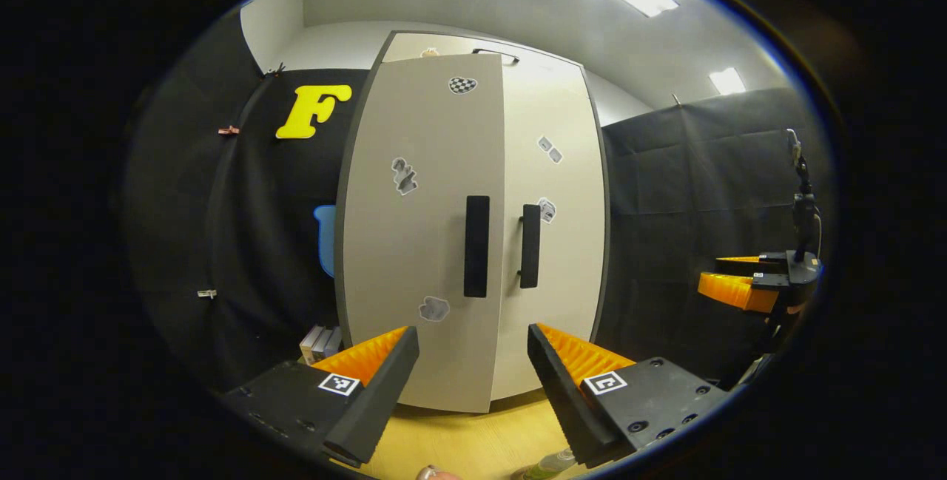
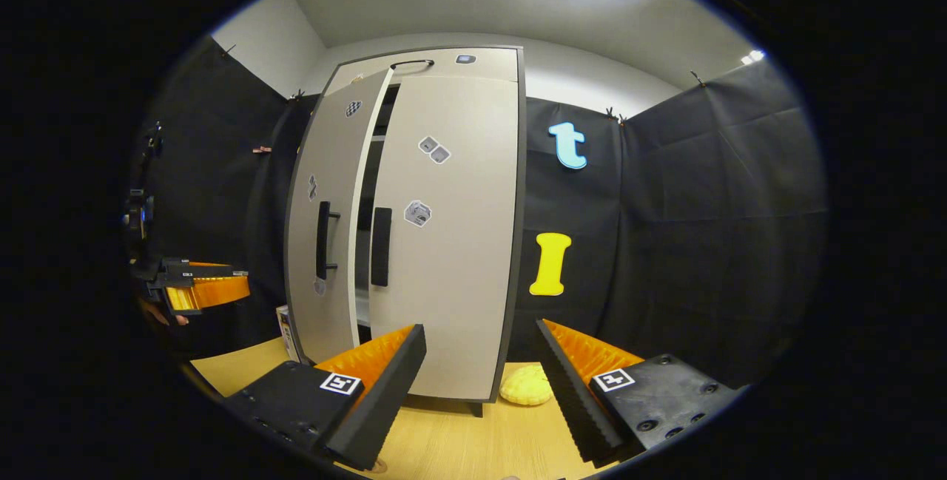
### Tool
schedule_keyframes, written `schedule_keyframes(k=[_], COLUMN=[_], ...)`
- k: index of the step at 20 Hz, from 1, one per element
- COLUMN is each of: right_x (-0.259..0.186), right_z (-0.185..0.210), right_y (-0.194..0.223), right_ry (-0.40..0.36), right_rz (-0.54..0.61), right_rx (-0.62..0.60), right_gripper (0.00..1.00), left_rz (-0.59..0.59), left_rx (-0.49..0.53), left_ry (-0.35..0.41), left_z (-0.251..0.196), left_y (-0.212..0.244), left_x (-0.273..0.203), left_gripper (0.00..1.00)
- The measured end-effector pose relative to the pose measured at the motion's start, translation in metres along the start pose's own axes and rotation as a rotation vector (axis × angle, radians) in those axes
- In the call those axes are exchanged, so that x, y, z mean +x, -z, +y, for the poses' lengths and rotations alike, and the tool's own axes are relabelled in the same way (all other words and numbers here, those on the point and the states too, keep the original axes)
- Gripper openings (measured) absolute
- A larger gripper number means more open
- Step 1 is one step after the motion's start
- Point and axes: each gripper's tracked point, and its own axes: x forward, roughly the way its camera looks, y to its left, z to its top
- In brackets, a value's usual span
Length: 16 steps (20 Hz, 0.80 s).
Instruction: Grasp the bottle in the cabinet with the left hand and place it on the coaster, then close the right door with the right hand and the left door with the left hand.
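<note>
Left gripper view: left gripper (image 1: 473, 384) open, empty, fingers spread before the cabinet (image 1: 473, 228). At the bottom edge, bottle (image 1: 549, 465) on the wooden table (image 1: 473, 443), cut off by the frame; coaster under it hard to make out. Left door (image 1: 422, 228) slightly ajar, right door (image 1: 551, 228) closed; two dark handles, several stickers. Books (image 1: 319, 343) partly hidden behind the left door.

Right gripper view: right gripper (image 2: 481, 384) open, empty. Yellow object (image 2: 525, 385) beside the cabinet, shape unclear.
</note>
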Motion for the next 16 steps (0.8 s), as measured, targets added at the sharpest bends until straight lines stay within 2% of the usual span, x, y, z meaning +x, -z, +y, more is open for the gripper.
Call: schedule_keyframes(k=[9, 16], right_x=[0.012, 0.016], right_z=[0.006, 0.015], right_y=[0.001, -0.001], right_ry=[-0.026, -0.054], right_rz=[0.001, -0.008], right_rx=[0.006, -0.012], right_gripper=[0.98, 0.98], left_rz=[0.013, 0.015], left_rx=[0.001, -0.018], left_ry=[-0.03, -0.022], left_z=[0.008, 0.004], left_y=[0.002, 0.001], left_x=[-0.001, 0.0], left_gripper=[0.95, 0.95])
